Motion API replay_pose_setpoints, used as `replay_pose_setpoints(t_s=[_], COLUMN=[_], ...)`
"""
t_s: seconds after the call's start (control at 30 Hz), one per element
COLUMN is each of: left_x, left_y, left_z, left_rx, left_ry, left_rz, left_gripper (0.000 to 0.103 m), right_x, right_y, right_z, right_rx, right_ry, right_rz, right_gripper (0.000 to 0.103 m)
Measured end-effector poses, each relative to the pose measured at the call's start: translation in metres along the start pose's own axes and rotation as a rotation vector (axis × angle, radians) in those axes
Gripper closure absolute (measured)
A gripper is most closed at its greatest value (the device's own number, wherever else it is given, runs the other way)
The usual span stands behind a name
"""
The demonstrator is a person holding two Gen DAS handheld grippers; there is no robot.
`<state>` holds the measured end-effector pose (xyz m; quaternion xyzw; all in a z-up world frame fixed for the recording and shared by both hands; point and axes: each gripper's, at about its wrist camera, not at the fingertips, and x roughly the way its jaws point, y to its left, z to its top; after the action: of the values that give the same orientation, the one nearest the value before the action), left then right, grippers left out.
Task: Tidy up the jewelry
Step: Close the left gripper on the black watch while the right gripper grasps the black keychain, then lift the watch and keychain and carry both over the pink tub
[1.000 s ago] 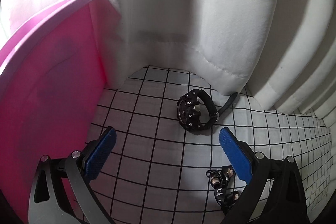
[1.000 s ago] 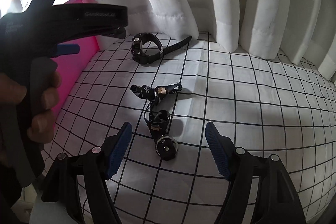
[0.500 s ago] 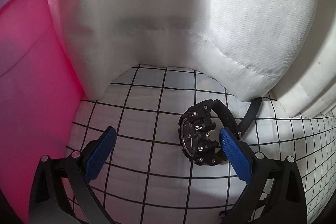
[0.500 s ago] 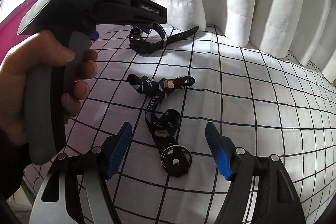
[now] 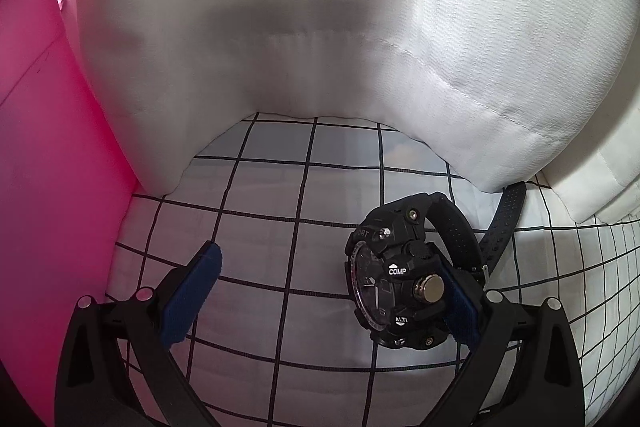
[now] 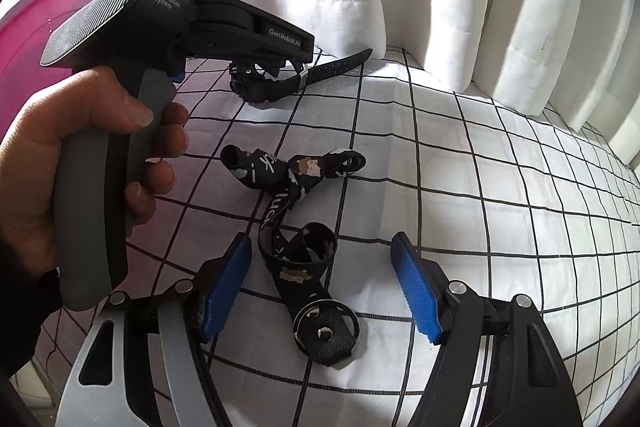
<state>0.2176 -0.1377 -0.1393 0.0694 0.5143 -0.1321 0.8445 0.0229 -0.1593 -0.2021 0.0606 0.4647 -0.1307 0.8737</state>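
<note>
A chunky black sport watch (image 5: 400, 279) lies on its side on the gridded white cloth (image 5: 280, 211), its strap running back to the white padding. My left gripper (image 5: 332, 279) is open around it. The watch sits right against the right blue pad (image 5: 460, 303) and far from the left pad (image 5: 192, 291). In the right wrist view the watch (image 6: 268, 87) shows under the left gripper's housing (image 6: 224, 23). My right gripper (image 6: 320, 259) hangs open over a black printed lanyard (image 6: 296, 187). The lanyard's looped end and round clasp (image 6: 326, 331) lie between the blue pads, untouched.
A pink bin wall (image 5: 44, 187) stands close on the left, also visible as the pink bin (image 6: 48, 3). White padded folds (image 5: 320, 27) close off the back. A hand (image 6: 60, 155) grips the left tool's handle. Cloth stretches away to the right (image 6: 520, 187).
The left gripper came down and forward onto the watch, which went from ahead of the fingers to against the right pad. The right gripper sank over the lanyard. Both stayed open.
</note>
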Motion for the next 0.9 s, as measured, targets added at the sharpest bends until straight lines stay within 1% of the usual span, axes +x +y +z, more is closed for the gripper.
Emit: replay_pose_setpoints(t_s=[0.1, 0.17, 0.33, 0.43, 0.47, 0.5, 0.53, 0.57, 0.6, 0.63, 0.7, 0.73, 0.77, 0.8, 0.9], left_x=[0.007, 0.011, 0.012, 0.013, 0.013, 0.013, 0.012, 0.009, 0.007, 0.005, 0.000, -0.002, -0.003, -0.004, -0.006], left_y=[0.000, 0.000, 0.002, 0.004, 0.005, 0.005, 0.005, 0.004, 0.003, 0.001, -0.003, -0.004, -0.005, -0.004, 0.001], left_z=[0.001, -0.001, -0.004, -0.006, -0.006, -0.008, -0.009, -0.011, -0.011, -0.012, -0.013, -0.014, -0.014, -0.015, -0.017], left_rx=[0.008, 0.008, -0.013, -0.012, -0.010, -0.009, -0.005, 0.002, 0.010, 0.020, 0.029, 0.033, 0.036, 0.037, 0.017], left_ry=[0.008, 0.022, 0.016, 0.012, 0.010, 0.009, 0.004, -0.003, -0.007, -0.009, -0.013, -0.015, -0.014, -0.010, -0.002], left_rz=[0.001, 0.004, -0.010, -0.011, -0.015, -0.017, -0.019, -0.024, -0.031, -0.037, -0.049, -0.059, -0.071, -0.059, -0.072], left_gripper=[0.006, 0.006, 0.005, 0.006, 0.007, 0.009, 0.012, 0.021, 0.030, 0.035, 0.057, 0.065, 0.080, 0.082, 0.083], right_x=[0.002, 0.003, 0.005, 0.005, 0.005, 0.008, 0.011, 0.012, 0.011, 0.011, 0.013, 0.013, 0.013, 0.012, 0.009], right_y=[0.004, 0.004, 0.007, 0.009, 0.011, 0.012, 0.015, 0.018, 0.020, 0.022, 0.022, 0.021, 0.018, 0.015, 0.006], right_z=[0.000, 0.002, 0.005, 0.006, 0.006, 0.009, 0.011, 0.012, 0.012, 0.012, 0.013, 0.014, 0.015, 0.015, 0.016], right_rx=[-0.019, -0.018, -0.038, -0.052, -0.059, -0.067, -0.084, -0.100, -0.112, -0.119, -0.114, -0.098, -0.078, -0.057, -0.008], right_ry=[-0.001, -0.007, -0.015, -0.021, -0.020, -0.021, -0.022, -0.024, -0.025, -0.024, -0.024, -0.022, -0.022, -0.023, -0.027], right_rz=[-0.024, -0.027, -0.027, -0.011, 0.004, 0.014, 0.020, 0.024, 0.025, 0.029, 0.041, 0.054, 0.067, 0.079, 0.114], right_gripper=[0.034, 0.034, 0.035, 0.043, 0.053, 0.058, 0.068, 0.083, 0.090, 0.095, 0.097, 0.097, 0.097, 0.097, 0.097])
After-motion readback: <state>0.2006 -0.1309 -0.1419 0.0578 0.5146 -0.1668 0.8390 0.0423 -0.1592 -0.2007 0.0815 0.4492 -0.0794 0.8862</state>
